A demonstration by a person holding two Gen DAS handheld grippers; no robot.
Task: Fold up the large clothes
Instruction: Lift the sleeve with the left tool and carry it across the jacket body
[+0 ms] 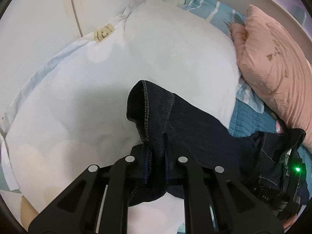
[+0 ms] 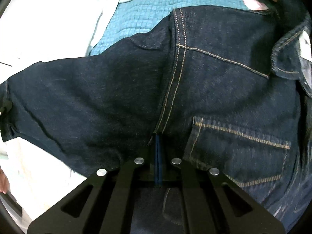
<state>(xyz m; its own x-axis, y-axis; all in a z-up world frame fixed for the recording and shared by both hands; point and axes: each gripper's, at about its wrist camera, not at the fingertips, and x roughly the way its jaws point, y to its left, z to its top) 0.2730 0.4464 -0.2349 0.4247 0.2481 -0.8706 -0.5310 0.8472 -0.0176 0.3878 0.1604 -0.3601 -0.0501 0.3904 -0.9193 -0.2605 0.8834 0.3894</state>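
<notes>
Through the left wrist camera we see our left gripper (image 1: 157, 150) clenched on the dark jeans (image 1: 175, 120), its jaws pinching a fold of denim close to the leg opening. The hem (image 1: 145, 105), with its tan stitching, stands up just beyond the fingertips and gapes open. The jeans trail from the gripper toward the right, where the rest of the denim lies bunched beside a small green light (image 1: 297, 169) on a black device. Beyond the jeans a white duvet (image 1: 136, 58) fills most of the view, and the jeans rest on its near part. To the right of the jeans a teal quilted cover (image 1: 245, 120) shows, and past that a pink pillow (image 1: 273, 62) leans at the far right. Behind the pillow lies a blue striped cloth (image 1: 210, 5).

Through the right wrist camera we see our right gripper (image 2: 158, 152) clenched as well, its blue-edged pads pressed together on the jeans (image 2: 117, 89) right at the lower end of the double-stitched seam (image 2: 175, 74). A back pocket (image 2: 239, 150) with tan stitching lies just to the right of the gripper. The denim spreads wide from the seam, one leg running to the left. Beyond the jeans the teal quilted cover (image 2: 140, 13) appears again, and the white duvet (image 2: 58, 19) lies to the left of it.
</notes>
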